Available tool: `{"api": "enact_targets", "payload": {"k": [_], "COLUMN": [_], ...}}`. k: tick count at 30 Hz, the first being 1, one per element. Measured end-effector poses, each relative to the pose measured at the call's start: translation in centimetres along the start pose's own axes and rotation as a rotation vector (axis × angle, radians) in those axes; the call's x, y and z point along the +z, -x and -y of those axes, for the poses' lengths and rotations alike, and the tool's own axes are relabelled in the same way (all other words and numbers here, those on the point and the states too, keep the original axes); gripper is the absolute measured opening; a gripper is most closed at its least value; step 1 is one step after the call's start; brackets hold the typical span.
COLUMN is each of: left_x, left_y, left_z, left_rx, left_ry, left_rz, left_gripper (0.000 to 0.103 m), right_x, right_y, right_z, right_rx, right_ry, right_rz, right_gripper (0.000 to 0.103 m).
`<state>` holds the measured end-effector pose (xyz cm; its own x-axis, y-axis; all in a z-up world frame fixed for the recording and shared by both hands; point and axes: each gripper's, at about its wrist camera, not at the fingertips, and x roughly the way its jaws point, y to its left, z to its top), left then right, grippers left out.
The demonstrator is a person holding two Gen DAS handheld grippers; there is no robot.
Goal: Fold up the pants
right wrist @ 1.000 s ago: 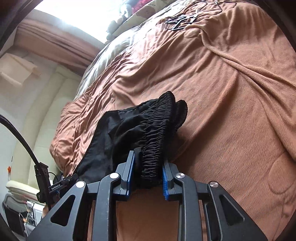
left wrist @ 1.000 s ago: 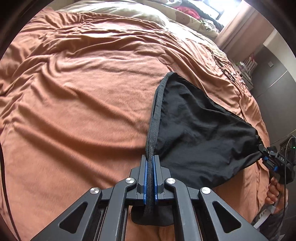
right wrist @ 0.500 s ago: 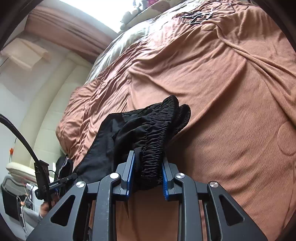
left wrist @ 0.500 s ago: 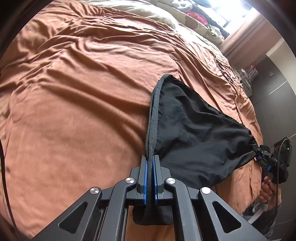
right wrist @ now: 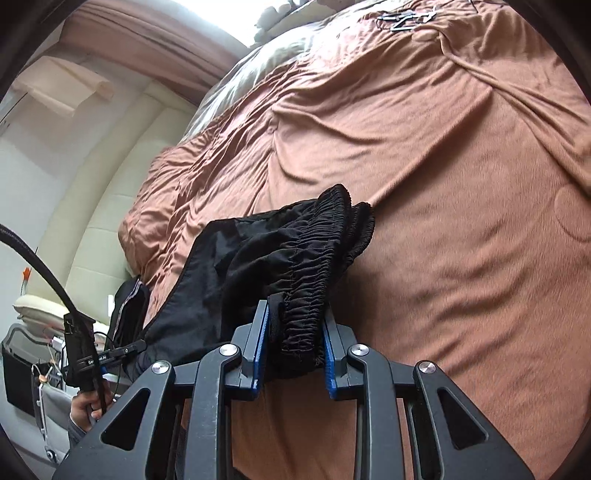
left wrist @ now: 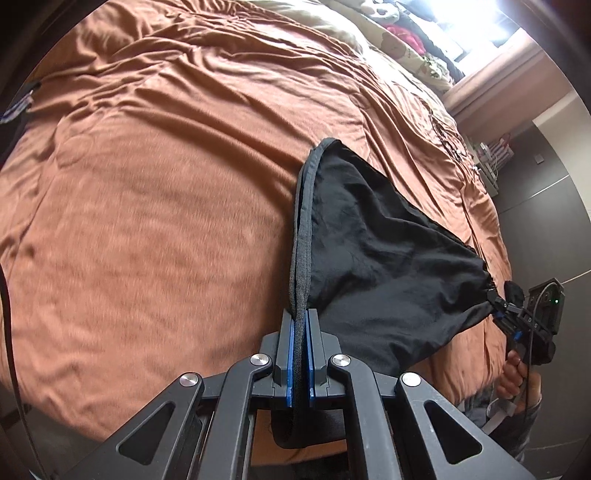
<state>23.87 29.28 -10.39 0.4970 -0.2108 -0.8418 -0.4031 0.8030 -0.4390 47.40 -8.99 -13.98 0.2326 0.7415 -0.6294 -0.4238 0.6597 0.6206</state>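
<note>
The black pants (left wrist: 373, 254) hang stretched between my two grippers above the bed. My left gripper (left wrist: 301, 317) is shut on the hem edge of the pants. My right gripper (right wrist: 295, 325) is shut on the gathered elastic waistband (right wrist: 317, 266). In the left wrist view the right gripper (left wrist: 498, 302) shows at the far right, pinching the other end. In the right wrist view the left gripper (right wrist: 136, 345) shows at the lower left, pinching the cloth. The far corner of the pants (left wrist: 325, 144) hangs low near the blanket; I cannot tell if it touches.
A wrinkled orange-brown blanket (left wrist: 166, 184) covers the bed. Pillows and bedding (left wrist: 402, 33) lie at the head by a bright window. A dark wall and a small shelf (left wrist: 495, 162) stand to the right. A padded cream headboard (right wrist: 103, 177) and a black cable (right wrist: 40, 266) show at left.
Both grippers have moved with the pants over the bed; more blanket shows in both views. Both grips are unchanged.
</note>
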Motion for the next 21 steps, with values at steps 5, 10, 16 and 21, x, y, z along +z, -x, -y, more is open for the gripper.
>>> {"api": "enact_targets", "payload": {"k": [5, 10, 16, 21], "left_x": [-1.6, -3.4, -4.3, -5.0], "left_y": [0.1, -1.1, -3.3, -4.5], "left_z": [-0.5, -1.2, -2.4, -2.6], "left_rx": [-0.010, -0.014, -0.015, -0.019], "left_ry": [0.012, 0.027, 0.052, 0.059], "left_rz": [-0.021, -0.051, -0.076, -0.084], "left_gripper": [0.005, 0.005, 0.005, 0.007], "right_x": [-0.9, -1.6, -2.0, -1.9], "right_y": [0.1, 0.3, -0.5, -0.9], "right_z": [0.1, -0.1, -0.4, -1.5], "right_rx": [-0.009, -0.050, -0.127, -0.181], "right_ry": [0.007, 0.014, 0.029, 0.064], "right_rz": [-0.023, -0.042, -0.066, -0.062], "right_gripper": [0.022, 0.022, 0.022, 0.022]}}
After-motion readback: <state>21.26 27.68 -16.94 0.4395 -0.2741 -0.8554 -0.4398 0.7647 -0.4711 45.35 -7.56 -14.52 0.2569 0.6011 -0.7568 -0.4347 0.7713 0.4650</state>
